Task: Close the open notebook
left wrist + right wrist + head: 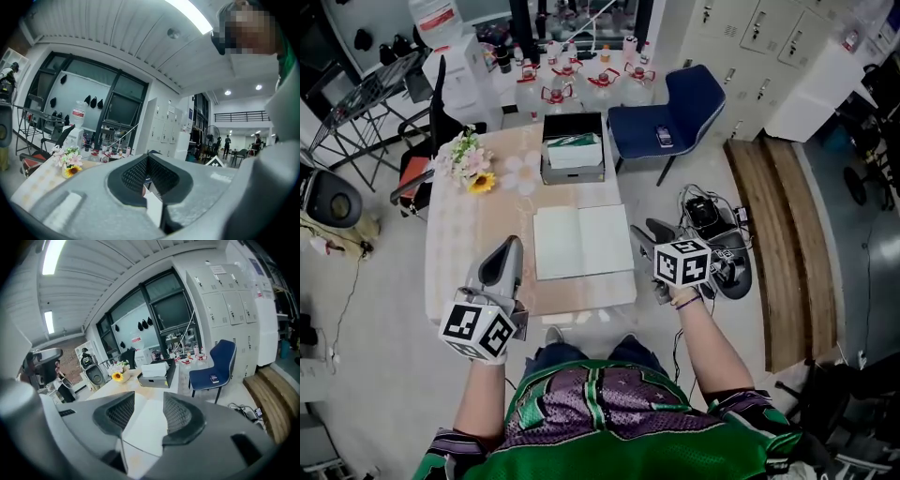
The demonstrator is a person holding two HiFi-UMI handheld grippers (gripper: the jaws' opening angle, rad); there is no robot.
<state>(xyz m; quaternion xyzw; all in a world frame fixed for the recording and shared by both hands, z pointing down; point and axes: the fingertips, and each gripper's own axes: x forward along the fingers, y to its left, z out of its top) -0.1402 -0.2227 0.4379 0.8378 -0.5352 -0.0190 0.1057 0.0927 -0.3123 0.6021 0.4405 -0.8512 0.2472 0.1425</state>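
Left hand-held gripper (508,251) clenched, right hand-held gripper (647,229) released, beside one open notebook (581,241).

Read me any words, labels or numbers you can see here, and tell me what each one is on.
Nothing here reads clearly enough to quote.
Notebook: the open pages look blank.
Water jug label: red and white, print too small to read.
Lockers: notices and tags too small to read.
On the left gripper and right gripper: square marker patterns only, no letters.
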